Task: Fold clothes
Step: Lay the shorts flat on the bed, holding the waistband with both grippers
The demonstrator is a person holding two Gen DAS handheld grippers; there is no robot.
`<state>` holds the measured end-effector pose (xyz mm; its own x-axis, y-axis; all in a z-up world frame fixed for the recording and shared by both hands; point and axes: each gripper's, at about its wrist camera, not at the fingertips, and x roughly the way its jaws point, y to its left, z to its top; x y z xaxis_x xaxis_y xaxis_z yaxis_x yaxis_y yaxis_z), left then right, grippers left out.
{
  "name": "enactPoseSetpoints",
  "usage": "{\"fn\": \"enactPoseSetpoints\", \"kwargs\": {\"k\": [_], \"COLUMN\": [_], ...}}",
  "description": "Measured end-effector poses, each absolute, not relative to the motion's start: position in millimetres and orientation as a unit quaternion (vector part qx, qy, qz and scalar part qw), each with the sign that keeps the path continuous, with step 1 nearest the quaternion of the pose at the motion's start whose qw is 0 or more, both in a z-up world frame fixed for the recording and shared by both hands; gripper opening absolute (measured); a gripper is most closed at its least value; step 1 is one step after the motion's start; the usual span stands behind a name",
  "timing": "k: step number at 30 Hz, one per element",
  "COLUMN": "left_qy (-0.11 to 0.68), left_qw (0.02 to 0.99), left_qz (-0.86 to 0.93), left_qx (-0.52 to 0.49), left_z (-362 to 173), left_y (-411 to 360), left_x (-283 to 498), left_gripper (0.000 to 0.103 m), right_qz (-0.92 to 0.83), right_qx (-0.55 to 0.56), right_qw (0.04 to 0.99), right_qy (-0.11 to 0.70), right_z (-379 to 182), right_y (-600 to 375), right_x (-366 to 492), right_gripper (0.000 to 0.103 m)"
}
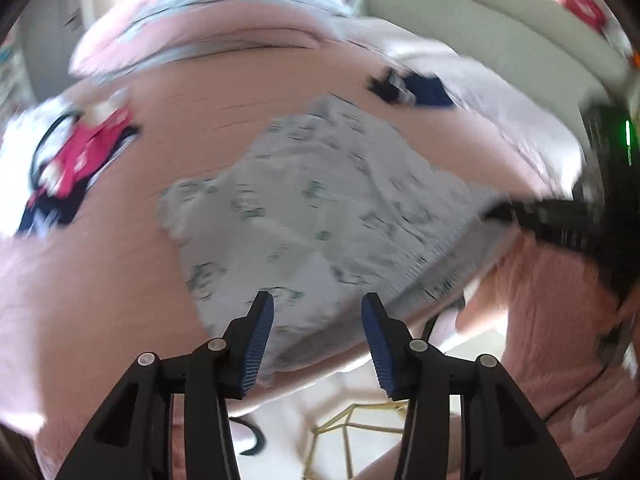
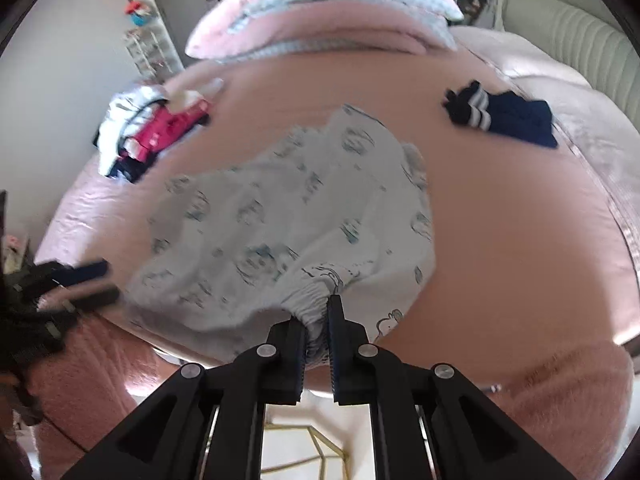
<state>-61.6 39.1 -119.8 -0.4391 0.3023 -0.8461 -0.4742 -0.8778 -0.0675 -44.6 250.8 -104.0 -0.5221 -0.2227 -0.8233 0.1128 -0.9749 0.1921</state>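
The pale printed garment (image 2: 288,216) lay spread and rumpled on the pink bed (image 2: 500,240), near the edge closest to both cameras, and what a soft heap it was: light grey-white cloth scattered with small blue-green printed motifs, creased all over, with a gathered elastic hem bunched at the near side. The right hand-held gripper (image 2: 318,320) was clamped right on that gathered hem, its jaws nearly together with the cloth pinched between them. Over on the other side, the left hand-held gripper (image 1: 318,312) hung just above the garment's near edge with its jaws standing apart, blue ribbed pads (image 1: 260,344) facing each other and nothing pressed between them. In the right wrist view that left tool showed blurred at the left margin, just beside the cloth's left edge. Farther up the bed, a pile of clothes (image 2: 148,128) in red, white and navy sat at the left, and a folded navy piece (image 2: 516,120) with striped cuffs rested at the right, both well apart from the garment. Behind them lay a pink and light blue pillow (image 2: 328,12), and a grey padded headboard (image 2: 568,40) rose at the far right.
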Motion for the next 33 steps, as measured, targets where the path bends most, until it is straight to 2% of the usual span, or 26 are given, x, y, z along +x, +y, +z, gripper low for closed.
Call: {"fn": "enactPoseSetpoints", "kwargs": {"k": [3, 6, 15, 17, 18, 19, 20, 26, 28, 30, 33], "left_qy": [0.130, 0.134, 0.096, 0.107, 0.106, 0.092, 0.079, 0.053, 0.060, 0.059, 0.056], "left_qw": [0.239, 0.249, 0.267, 0.216, 0.182, 0.157, 0.143, 0.100, 0.067, 0.050, 0.039], "left_qz": [0.835, 0.831, 0.850, 0.867, 0.875, 0.876, 0.877, 0.895, 0.909, 0.911, 0.906], "left_qx": [-0.479, -0.479, -0.444, -0.435, -0.437, -0.446, -0.453, -0.431, -0.407, -0.404, -0.419], "left_z": [-137.5, -151.0, -152.0, -152.6, -154.2, -156.0, -156.6, -121.3, -103.8, -100.8, -107.2], "left_y": [68.9, 90.1, 115.8, 112.3, 106.0, 94.6, 83.8, 33.9, 26.0, 14.8, -1.6], "left_x": [-52.4, -56.5, -63.4, -66.8, -71.4, -77.4, -82.0, -78.1, -69.8, -68.0, -71.2], "left_gripper": [0.042, 0.042, 0.043, 0.041, 0.034, 0.017, 0.012, 0.010, 0.010, 0.010, 0.010], "right_qz": [-0.873, -0.874, -0.875, -0.876, -0.877, -0.878, -0.876, -0.827, -0.828, -0.833, -0.851], "right_qx": [0.466, 0.457, 0.451, 0.449, 0.448, 0.448, 0.456, 0.548, 0.548, 0.540, 0.513], "right_qw": [0.114, 0.125, 0.126, 0.127, 0.127, 0.125, 0.122, 0.123, 0.120, 0.089, 0.085], "right_qy": [-0.084, -0.108, -0.121, -0.122, -0.119, -0.114, -0.101, -0.020, 0.011, 0.079, 0.072], "right_z": [-97.3, -92.4, -91.3, -91.7, -91.1, -90.8, -92.9, -140.2, -145.8, -147.7, -136.0], "right_y": [251.3, 253.1, 254.4, 252.9, 252.4, 251.7, 249.3, 224.2, 212.2, 197.1, 200.5], "right_x": [-41.4, -38.6, -30.5, -31.7, -32.0, -32.4, -33.6, -39.1, -36.2, -32.6, -27.8], "right_gripper": [0.007, 0.007, 0.009, 0.009, 0.009, 0.009, 0.009, 0.010, 0.018, 0.018, 0.018]}}
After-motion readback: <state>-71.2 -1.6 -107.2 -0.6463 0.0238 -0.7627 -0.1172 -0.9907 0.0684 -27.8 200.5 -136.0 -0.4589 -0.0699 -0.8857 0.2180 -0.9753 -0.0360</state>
